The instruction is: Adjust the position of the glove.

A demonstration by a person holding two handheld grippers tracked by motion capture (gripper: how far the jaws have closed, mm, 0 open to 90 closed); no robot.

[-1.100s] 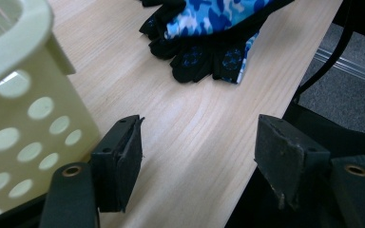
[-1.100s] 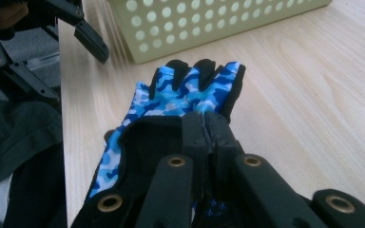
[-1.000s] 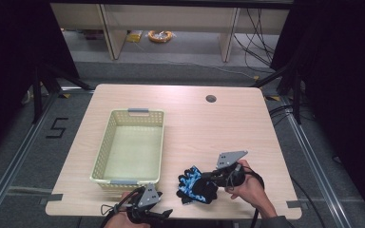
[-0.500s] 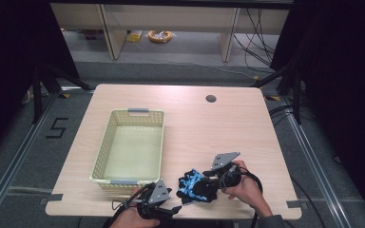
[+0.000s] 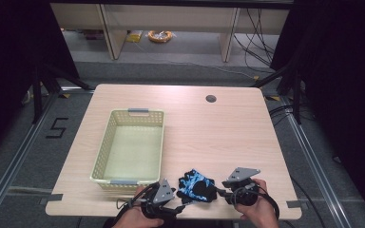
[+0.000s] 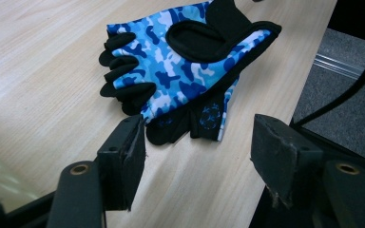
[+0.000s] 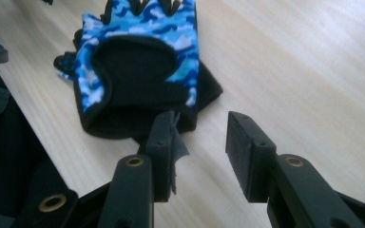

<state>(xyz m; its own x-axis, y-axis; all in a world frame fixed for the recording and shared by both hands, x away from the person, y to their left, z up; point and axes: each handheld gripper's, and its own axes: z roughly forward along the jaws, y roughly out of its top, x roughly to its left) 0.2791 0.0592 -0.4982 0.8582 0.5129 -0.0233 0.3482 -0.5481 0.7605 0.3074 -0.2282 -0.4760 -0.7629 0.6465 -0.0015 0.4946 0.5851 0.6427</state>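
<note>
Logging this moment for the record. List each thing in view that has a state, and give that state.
Gloves: stacked flat on the table near its front edge, held by neither gripper.
Basket: upright, empty.
Left gripper: open, at the finger end of the gloves.
Right gripper: open, at the cuff end of the gloves.
Table: bare apart from the basket and gloves.

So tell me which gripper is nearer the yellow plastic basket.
Left. The left gripper sits just below the yellow plastic basket, by its near right corner; the right gripper is farther right, beyond the blue camouflage glove.
</note>
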